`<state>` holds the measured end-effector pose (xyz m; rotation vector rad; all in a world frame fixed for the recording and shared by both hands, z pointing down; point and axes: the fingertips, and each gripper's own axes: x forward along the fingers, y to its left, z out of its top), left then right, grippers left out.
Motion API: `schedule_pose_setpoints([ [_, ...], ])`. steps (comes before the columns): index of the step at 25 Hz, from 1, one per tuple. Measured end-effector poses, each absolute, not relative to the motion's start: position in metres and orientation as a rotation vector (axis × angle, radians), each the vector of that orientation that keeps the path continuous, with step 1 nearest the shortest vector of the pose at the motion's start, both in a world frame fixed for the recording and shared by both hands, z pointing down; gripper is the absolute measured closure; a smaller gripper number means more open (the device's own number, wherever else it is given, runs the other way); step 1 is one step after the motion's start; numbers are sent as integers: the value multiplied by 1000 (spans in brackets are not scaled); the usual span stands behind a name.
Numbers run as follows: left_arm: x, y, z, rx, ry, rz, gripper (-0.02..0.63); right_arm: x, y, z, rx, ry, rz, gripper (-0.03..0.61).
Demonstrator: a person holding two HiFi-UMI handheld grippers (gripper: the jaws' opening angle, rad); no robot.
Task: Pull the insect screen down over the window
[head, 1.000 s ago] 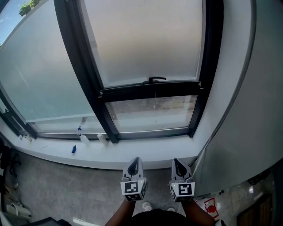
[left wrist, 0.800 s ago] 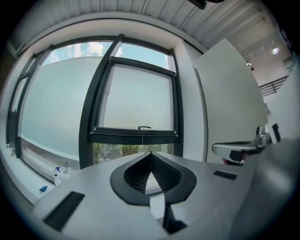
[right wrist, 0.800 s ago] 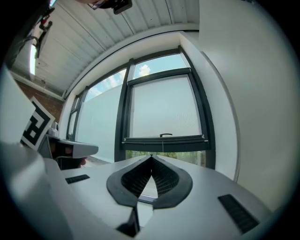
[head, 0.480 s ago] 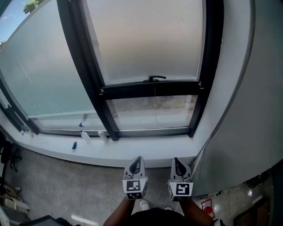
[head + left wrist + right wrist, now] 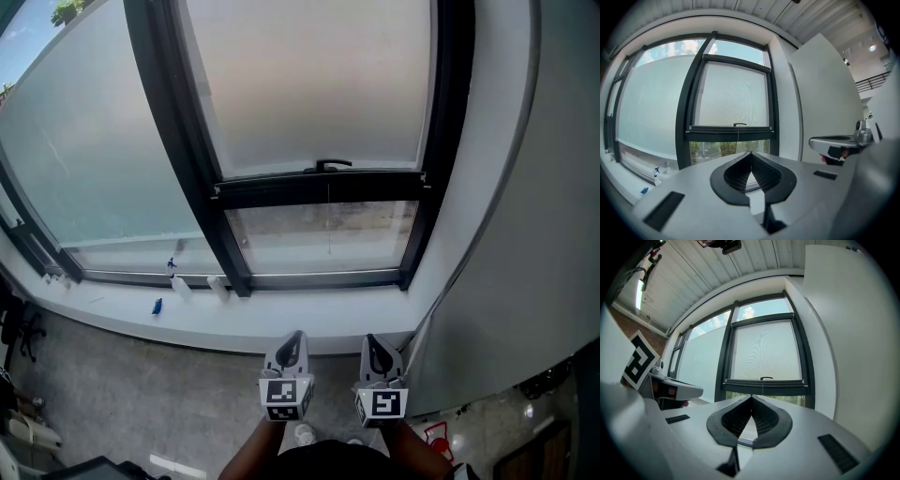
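1. Nearest, the left hand-held gripper (image 5: 294, 337) and the right hand-held gripper (image 5: 373, 340) sit side by side. Both are clenched on nothing, tips meeting, and point towards the window.
2. Beyond them, the white windowsill (image 5: 309, 317) carries a spray bottle (image 5: 176, 287) off to the left.
3. The insect screen (image 5: 309, 84) hangs in the right-hand window frame, drawn down to its dark bottom bar (image 5: 323, 187). The bar's long axis runs level, left to right, with a small handle (image 5: 328, 167) at mid-bar. A strip of bare glass (image 5: 319, 239) lies below it.
4. The screen stands ahead of and above both grippers, well apart from them.
5. The gripper views show greenery (image 5: 722, 149) behind the bare strip and sky (image 5: 747, 312) above the screen. Only the head view shows the floor (image 5: 141, 403).
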<state>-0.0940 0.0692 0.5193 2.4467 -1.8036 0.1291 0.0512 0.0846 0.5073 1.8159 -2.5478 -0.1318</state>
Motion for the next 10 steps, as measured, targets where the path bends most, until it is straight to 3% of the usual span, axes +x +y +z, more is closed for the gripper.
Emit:
schedule_pose_setpoints([
  [10,-100,74,522,2461,-1815,169,611,47,92,510,1816,-2531,-141,575],
])
